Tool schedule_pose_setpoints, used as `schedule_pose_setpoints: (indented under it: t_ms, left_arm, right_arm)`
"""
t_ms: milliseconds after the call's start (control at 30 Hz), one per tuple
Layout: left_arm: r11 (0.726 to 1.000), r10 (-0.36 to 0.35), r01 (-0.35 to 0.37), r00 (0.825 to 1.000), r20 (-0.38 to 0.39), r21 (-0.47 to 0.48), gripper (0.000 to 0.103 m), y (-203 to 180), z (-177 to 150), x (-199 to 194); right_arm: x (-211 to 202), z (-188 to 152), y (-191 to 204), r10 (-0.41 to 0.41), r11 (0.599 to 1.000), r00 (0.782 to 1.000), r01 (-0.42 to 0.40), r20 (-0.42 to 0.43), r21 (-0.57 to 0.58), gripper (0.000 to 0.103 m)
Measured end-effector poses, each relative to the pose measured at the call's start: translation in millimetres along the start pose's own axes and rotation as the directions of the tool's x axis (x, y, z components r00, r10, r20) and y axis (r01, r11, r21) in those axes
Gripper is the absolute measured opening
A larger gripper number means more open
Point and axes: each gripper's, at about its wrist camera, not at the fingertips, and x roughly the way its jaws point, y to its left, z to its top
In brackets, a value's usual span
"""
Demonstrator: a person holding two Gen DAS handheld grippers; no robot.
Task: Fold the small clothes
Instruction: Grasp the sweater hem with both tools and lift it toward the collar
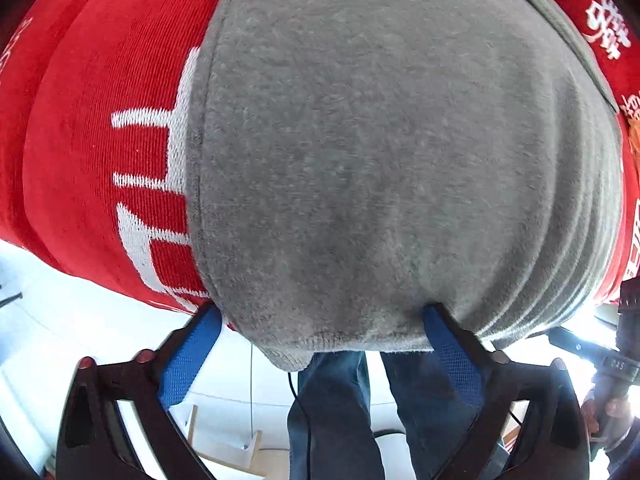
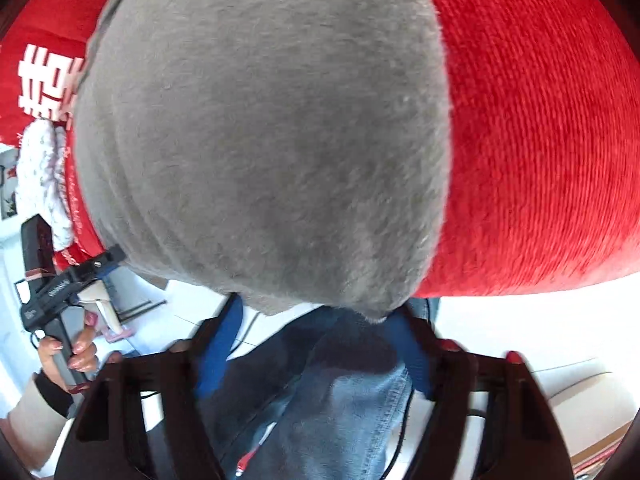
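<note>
A grey fleece garment (image 1: 380,160) lies spread on a red knitted cloth with white characters (image 1: 100,140), its near hem hanging over the table's front edge. My left gripper (image 1: 322,308) stands wide at that hem. The blue fingertips (image 1: 200,344) sit on either side of a drooping hem corner and do not pinch it. In the right wrist view the same grey garment (image 2: 260,140) fills the middle. My right gripper (image 2: 320,308) straddles its near corner, jaws apart, with the right fingertip close to the hanging tip of fabric.
The red cloth (image 2: 540,140) covers the table on both sides of the garment. A white fluffy item (image 2: 40,168) lies at the left. A person's jeans (image 1: 332,412) and a pale floor show below the edge. A hand (image 2: 76,352) holds the other gripper's handle.
</note>
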Motion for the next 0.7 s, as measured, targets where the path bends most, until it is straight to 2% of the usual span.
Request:
schedule_pose_setpoints:
  t_ms: [33,67,100,133,167,267,400,567,633,700]
  left_arm:
    - [1.0,0.004,-0.004,1.0,0.004,0.007,0.079,-3.2,-2.9,-2.6]
    - [1.0,0.003,-0.004,1.0,0.015,0.009,0.063,-12.5,-4.6,-4.0]
    - [1.0,-0.012,0.012,1.0,0.02,0.013,0.052,-13.5,-3.4,-6.5]
    - [0.999,-0.047,0.047,0.999,0.02,0.018,0.028,-13.1,-5.0,-11.5]
    - [0.997,-0.077,0.077,0.997,0.016,0.019,0.016,-13.2,-3.7,-17.7]
    - [0.99,-0.138,0.137,0.99,0.027,0.029,0.016,-13.2,-1.5,-37.3]
    - [0.975,-0.219,0.214,0.971,0.097,0.055,0.016,-20.7,13.7,-78.2]
    - [0.973,-0.227,0.215,0.954,0.195,0.082,0.016,-32.5,69.7,-110.0]
    - [0.978,-0.206,0.193,0.951,0.229,0.078,0.016,-34.0,96.1,-113.5]
    - [0.986,-0.168,0.158,0.949,0.265,0.062,0.016,-37.8,122.6,-117.5]
  right_arm:
    - [-3.1,-0.7,0.7,0.017,1.0,1.0,-0.018,0.009,0.011,0.022]
    - [-8.4,-1.4,0.0,0.058,0.998,0.998,-0.059,0.024,0.033,0.01]
    - [-13.8,-1.7,-0.3,0.09,0.994,0.995,-0.092,0.035,0.052,0.01]
    - [-19.4,-2.5,1.2,0.125,0.99,0.991,-0.128,0.048,0.057,0.01]
    - [-24.8,-2.4,5.6,0.147,0.988,0.988,-0.15,0.056,0.047,0.01]
    - [-41.9,1.2,21.4,0.226,0.973,0.971,-0.228,0.083,0.022,0.01]
    - [-75.4,17.3,48.0,0.351,0.935,0.922,-0.354,0.165,-0.016,0.01]
    - [-110.4,74.0,72.2,0.44,0.895,0.859,-0.444,0.259,-0.049,0.01]
    - [-125.5,102.7,74.0,0.44,0.894,0.853,-0.446,0.281,-0.046,0.01]
    - [-129.1,130.9,79.1,0.416,0.904,0.86,-0.425,0.296,-0.037,0.01]
